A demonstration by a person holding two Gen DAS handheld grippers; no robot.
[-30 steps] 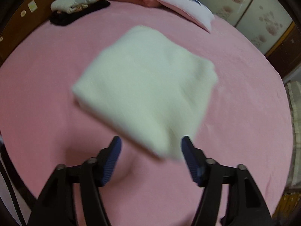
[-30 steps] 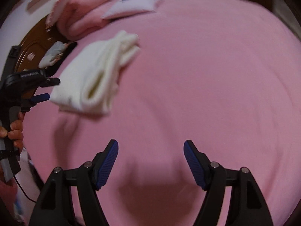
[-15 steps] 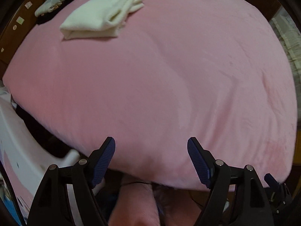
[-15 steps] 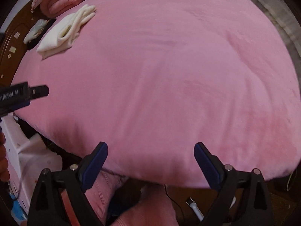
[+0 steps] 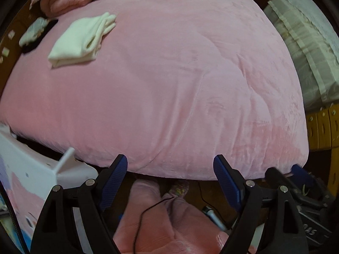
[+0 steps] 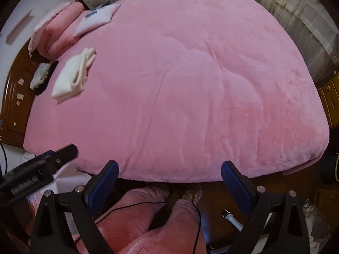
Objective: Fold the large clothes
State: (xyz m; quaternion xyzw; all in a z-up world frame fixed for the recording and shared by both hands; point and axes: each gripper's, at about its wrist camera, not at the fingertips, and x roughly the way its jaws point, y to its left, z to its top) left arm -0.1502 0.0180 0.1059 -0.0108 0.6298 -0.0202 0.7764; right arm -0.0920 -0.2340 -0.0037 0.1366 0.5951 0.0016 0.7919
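Hovering both grippers off the near edge of the bed, jaws wide, nothing held. Cream garment sits folded far left, well apart from my left gripper and right gripper; long axis runs near-left to far-right. Left's nearer, I'd guess.

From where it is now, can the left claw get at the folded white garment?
Probably not without moving forward: the left claw is open, back off the near edge of the bed, while the folded white garment lies far across. Nothing lies between them.
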